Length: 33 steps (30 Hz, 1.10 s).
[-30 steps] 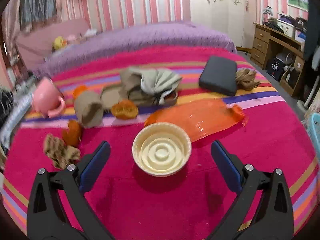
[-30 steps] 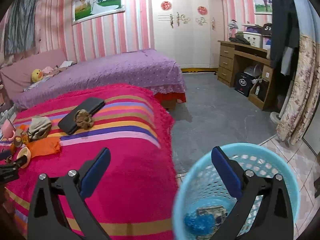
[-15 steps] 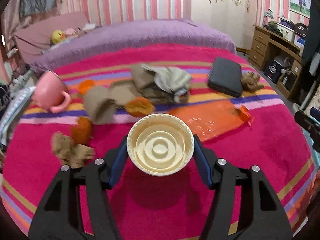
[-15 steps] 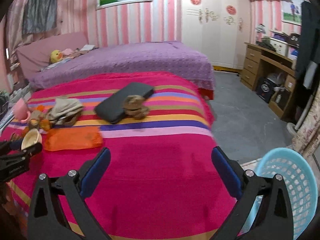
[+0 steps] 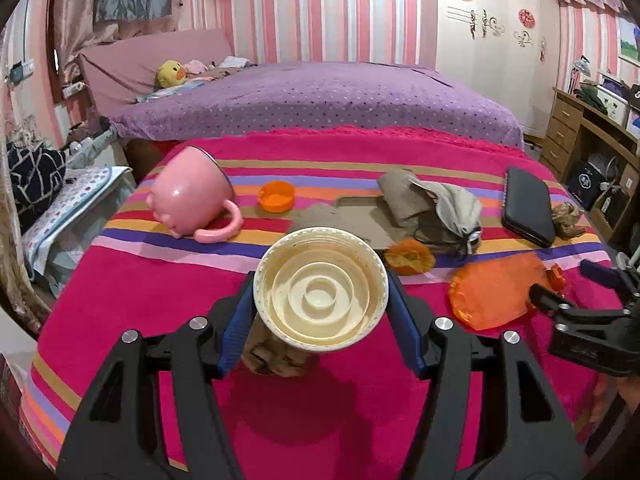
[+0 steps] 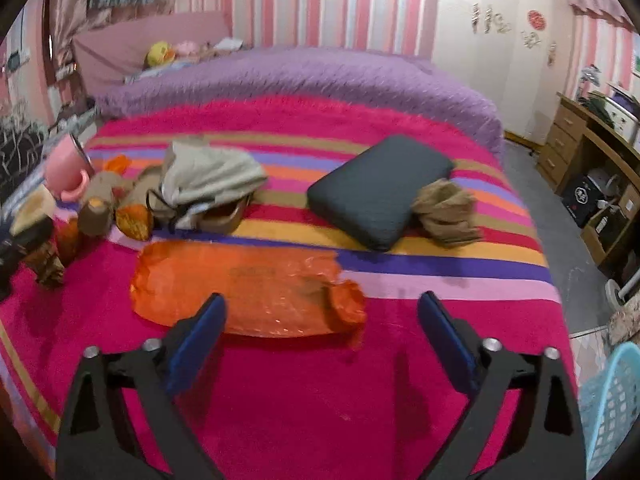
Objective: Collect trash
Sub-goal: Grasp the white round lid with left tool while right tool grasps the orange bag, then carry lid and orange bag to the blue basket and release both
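Observation:
My left gripper is shut on a cream plastic cup and holds it above the striped blanket, its open mouth facing the camera. A crumpled brown paper lies under it. My right gripper is open and empty, just short of an orange plastic bag, which also shows in the left wrist view. More trash lies around: orange peel, an orange cap, brown cardboard, a crumpled paper wad.
A pink mug lies on its side at the left. A grey cloth bag and a black case lie mid-bed. A blue basket stands on the floor at the right. A wooden desk is far right.
My left gripper closed on the cream cup and lifted it. My right gripper swung from over the blue basket to the bed, down near the orange bag.

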Each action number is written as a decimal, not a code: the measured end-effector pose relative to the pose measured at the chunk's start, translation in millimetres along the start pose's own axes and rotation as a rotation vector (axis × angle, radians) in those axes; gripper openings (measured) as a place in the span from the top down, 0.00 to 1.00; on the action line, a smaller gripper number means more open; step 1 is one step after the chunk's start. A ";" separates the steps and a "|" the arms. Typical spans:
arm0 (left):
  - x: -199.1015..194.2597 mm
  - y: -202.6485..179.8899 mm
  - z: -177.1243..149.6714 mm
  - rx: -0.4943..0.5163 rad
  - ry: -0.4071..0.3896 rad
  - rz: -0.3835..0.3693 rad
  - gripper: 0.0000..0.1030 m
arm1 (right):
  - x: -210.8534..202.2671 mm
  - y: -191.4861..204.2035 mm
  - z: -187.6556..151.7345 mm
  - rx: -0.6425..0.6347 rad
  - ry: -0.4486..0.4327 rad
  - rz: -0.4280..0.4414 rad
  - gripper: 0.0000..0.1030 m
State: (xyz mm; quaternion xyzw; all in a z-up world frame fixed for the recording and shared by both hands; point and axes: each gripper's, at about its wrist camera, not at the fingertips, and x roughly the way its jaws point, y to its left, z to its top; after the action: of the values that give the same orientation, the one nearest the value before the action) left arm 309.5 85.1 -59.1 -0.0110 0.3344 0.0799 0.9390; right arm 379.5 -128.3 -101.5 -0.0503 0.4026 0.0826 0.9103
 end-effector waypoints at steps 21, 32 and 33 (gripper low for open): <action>-15.9 -34.5 -5.5 0.039 -0.029 -0.055 0.41 | -81.0 -57.9 -19.2 0.045 -0.242 0.062 0.82; -38.8 -78.6 -10.2 0.087 -0.063 -0.112 0.41 | -135.9 -101.5 -43.5 0.071 -0.294 0.010 0.82; -40.6 -84.1 -11.2 0.096 -0.067 -0.116 0.41 | -142.0 -107.4 -47.4 0.081 -0.299 0.005 0.82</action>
State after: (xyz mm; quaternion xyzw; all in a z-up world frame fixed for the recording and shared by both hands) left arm 284.7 -4.5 -45.0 0.0171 0.3048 0.0094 0.9522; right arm 271.6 -256.8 -25.4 0.0003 0.2657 0.0751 0.9611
